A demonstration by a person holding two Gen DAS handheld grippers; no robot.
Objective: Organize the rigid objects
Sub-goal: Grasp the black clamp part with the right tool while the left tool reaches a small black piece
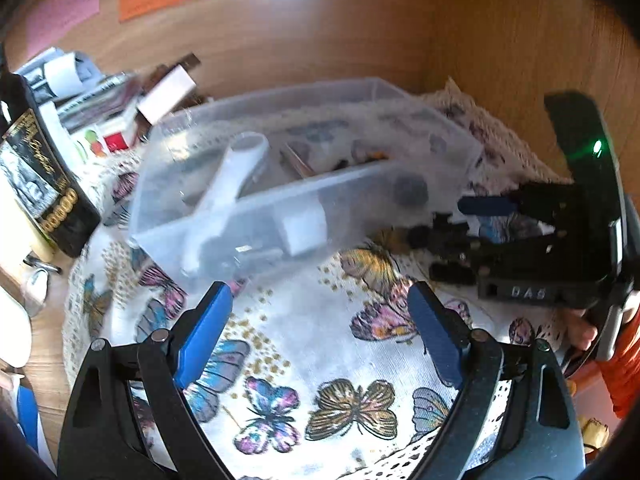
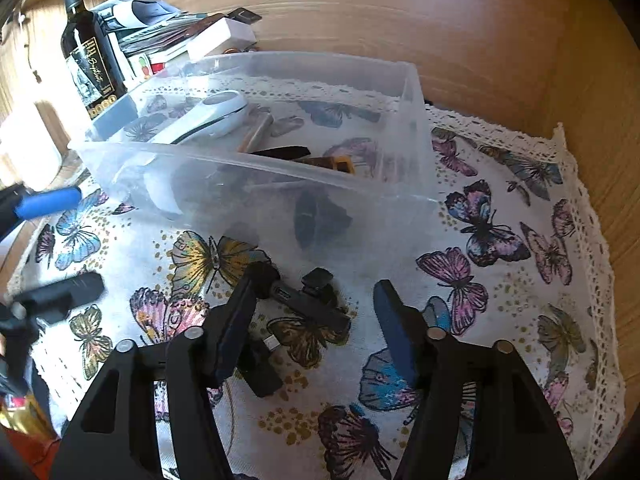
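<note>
Standing on the butterfly cloth [image 2: 500, 208], a clear bin [image 2: 280, 184] is seen holding a white magnifier [image 2: 212, 116] and dark oddments, while both the left tool [image 1: 320, 312] and right tool [image 2: 316, 320] are spread, empty, near black clips [image 2: 308, 308].

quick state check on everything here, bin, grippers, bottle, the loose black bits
bin: clear, no lid, upright on the cloth, holding several items
white tool: lying tilted inside the bin
black parts: loose on the cloth, outside the bin, in front of the right gripper
bottle: upright, capped
left gripper: open, holding nothing
right gripper: open, over the black parts, not gripping them
</note>
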